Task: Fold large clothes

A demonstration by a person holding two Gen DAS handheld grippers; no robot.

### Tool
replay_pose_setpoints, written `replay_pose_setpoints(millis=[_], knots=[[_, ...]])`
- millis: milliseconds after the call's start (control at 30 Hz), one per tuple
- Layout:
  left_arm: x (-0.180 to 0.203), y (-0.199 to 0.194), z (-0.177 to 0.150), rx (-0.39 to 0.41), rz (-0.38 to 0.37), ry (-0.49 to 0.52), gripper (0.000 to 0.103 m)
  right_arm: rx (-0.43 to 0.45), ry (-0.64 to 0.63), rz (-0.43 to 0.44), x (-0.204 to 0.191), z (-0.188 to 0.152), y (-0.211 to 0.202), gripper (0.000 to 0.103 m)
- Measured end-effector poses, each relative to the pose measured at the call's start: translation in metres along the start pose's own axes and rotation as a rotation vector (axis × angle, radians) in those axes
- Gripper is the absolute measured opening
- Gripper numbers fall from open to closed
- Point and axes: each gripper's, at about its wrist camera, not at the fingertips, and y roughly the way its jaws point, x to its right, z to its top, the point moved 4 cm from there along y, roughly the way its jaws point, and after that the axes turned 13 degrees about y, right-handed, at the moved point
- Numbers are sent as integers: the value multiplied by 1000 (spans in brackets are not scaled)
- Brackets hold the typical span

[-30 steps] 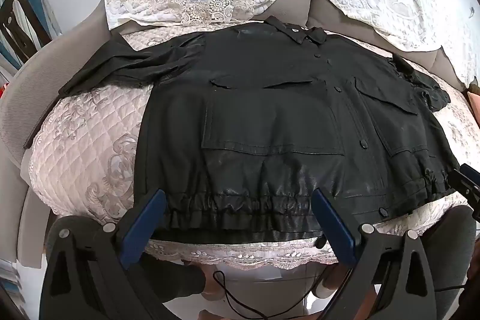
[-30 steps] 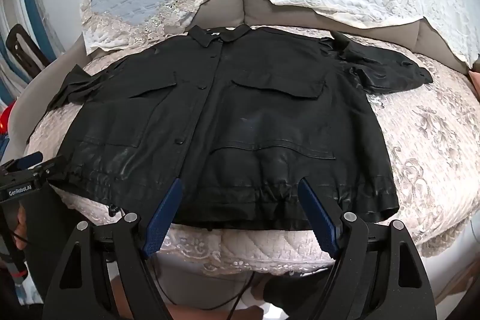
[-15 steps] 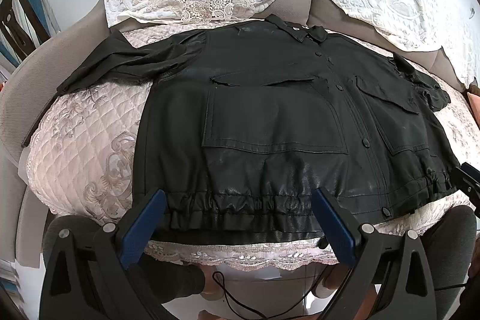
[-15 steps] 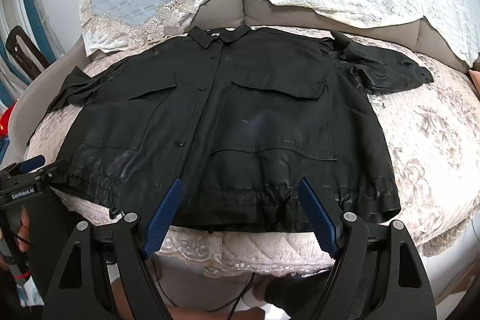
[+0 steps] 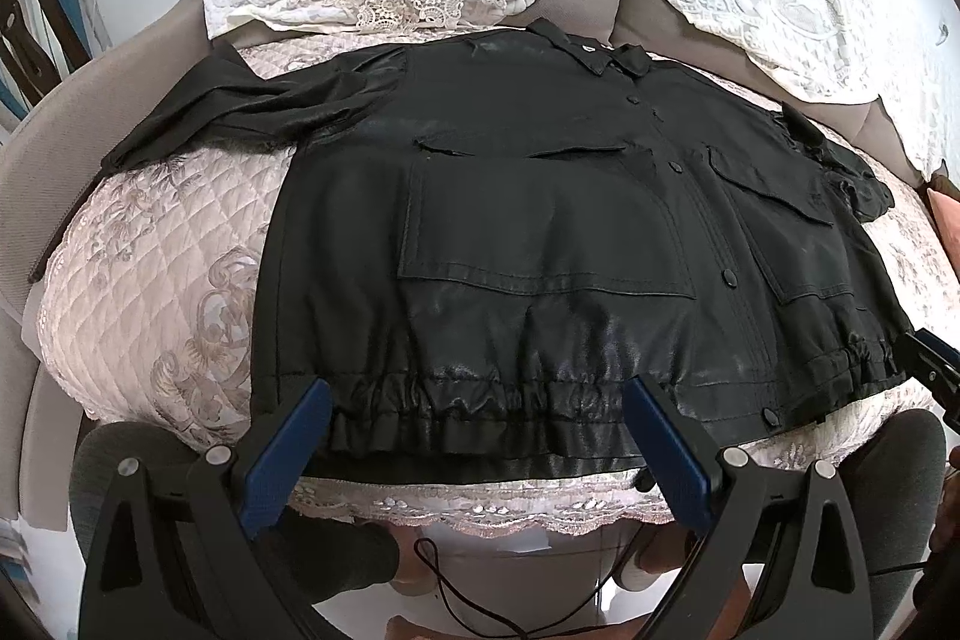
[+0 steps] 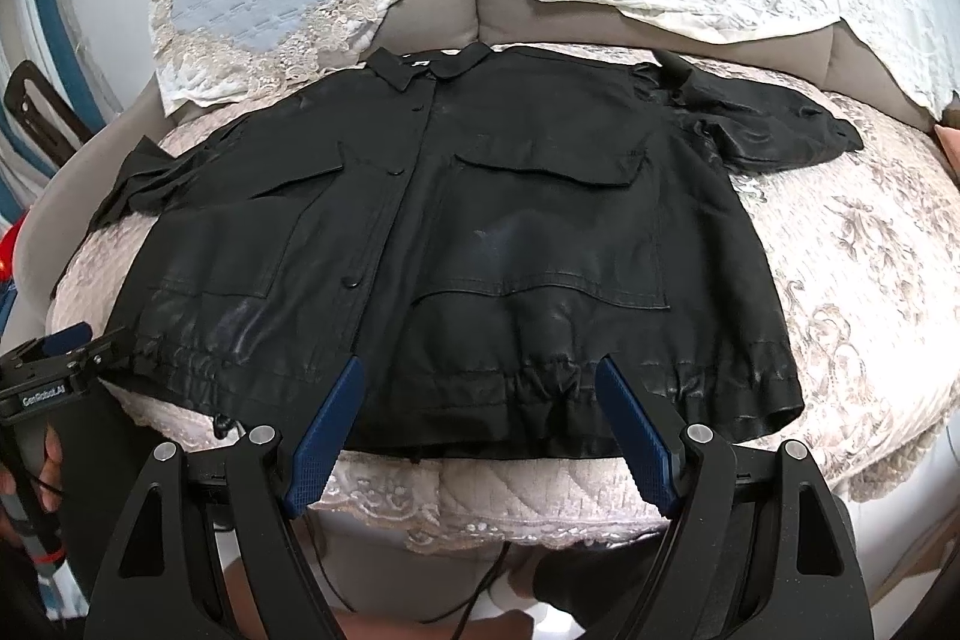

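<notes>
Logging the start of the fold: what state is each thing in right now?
black jacket: spread flat, front up, buttoned, unfolded
left sleeve of it: lying out to the side
right sleeve of it: out sideways, crumpled
left gripper: open, over the hem
right gripper: open, over the hem
sofa cover: spread under the jacket

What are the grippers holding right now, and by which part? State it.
Nothing. Left gripper and right gripper both hover with jaws open near the black jacket's hem.

My right gripper [image 6: 480,421] hangs with jaws spread wide over the near hem of the black jacket [image 6: 480,232], which lies flat, buttoned, collar toward the sofa cushion's [image 6: 870,244] back edge.
</notes>
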Motion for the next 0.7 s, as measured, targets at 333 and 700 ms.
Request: replay_pose_setpoints(millis=[333,700], knots=[[1,-1,2,19,-15,4,99,-58,46,49,-1,1,2,80],[-2,-2,4,40,-33,-15,99,-42,5,51,-10,1,3,80]])
